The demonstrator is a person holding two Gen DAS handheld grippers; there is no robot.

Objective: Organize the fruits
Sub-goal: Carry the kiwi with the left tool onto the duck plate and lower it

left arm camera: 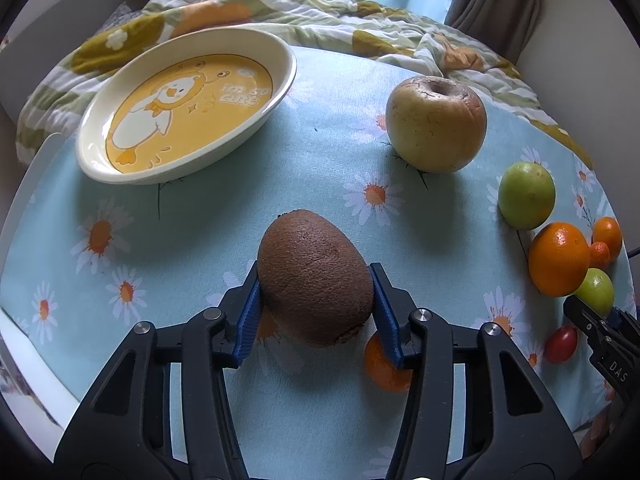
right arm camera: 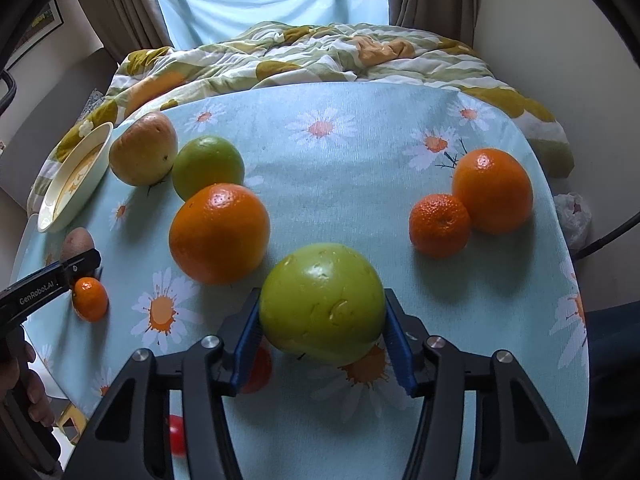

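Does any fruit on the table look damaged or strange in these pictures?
Yes. The green fruit held in the right gripper has scars and dents in its skin. The apple beside the dish looks wrinkled and browned around its top. The kiwi in the left gripper looks normal.

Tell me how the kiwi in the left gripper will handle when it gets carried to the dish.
The kiwi looks rigid, so it should hold its shape between the left gripper pads. Its fuzzy brown skin probably resists slipping. It is egg-shaped, so once released in the shallow duck dish it may roll a little before it settles.
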